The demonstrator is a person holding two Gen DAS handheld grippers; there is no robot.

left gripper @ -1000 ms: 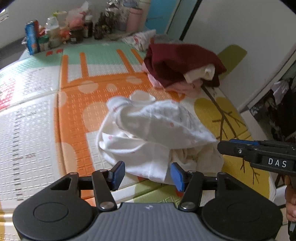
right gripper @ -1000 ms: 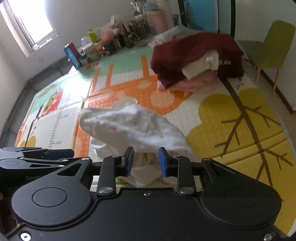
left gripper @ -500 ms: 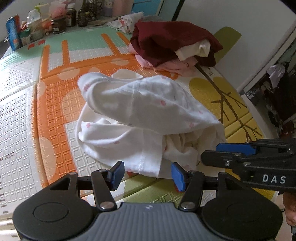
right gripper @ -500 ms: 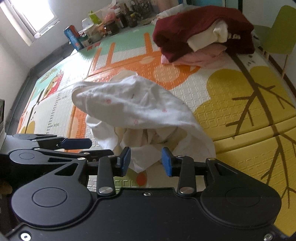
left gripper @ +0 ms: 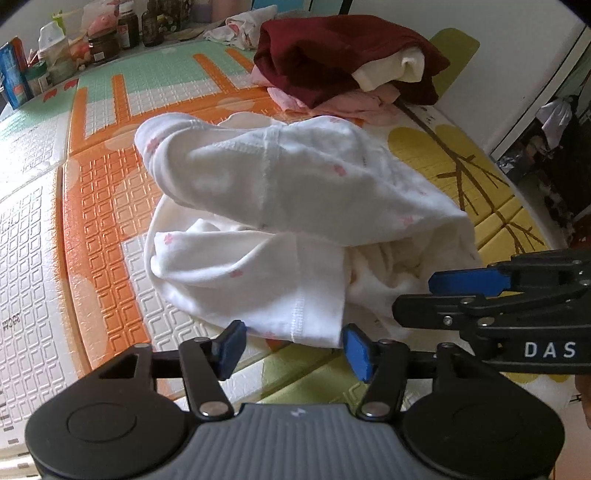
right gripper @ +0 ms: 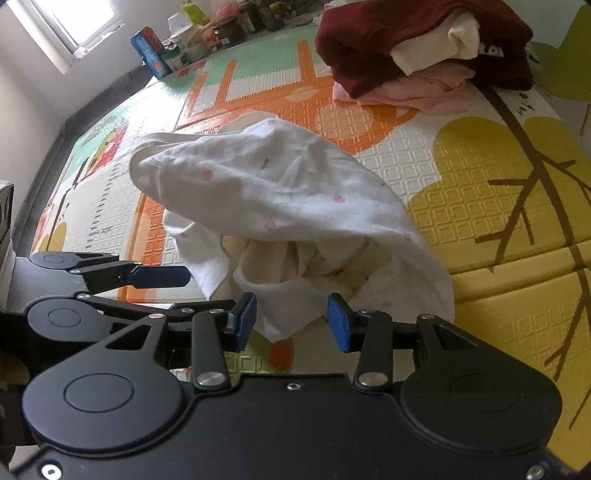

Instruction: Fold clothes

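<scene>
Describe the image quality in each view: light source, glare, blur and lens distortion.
Left wrist view: soft even light, no harsh glare, fisheye bending the play mat edges, dark corners; the white garment is slightly soft. Right wrist view: a bright window at upper left blows out, walls curve, mat texture stays crisp.

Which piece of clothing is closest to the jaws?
The crumpled white garment with pink flowers, lying alone; the dark red and pink clothes are piled farther back.

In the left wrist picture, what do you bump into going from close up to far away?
left gripper → white garment with pink flowers → pink clothes under the dark red garment → jars and bottles at the mat's far edge.
</scene>
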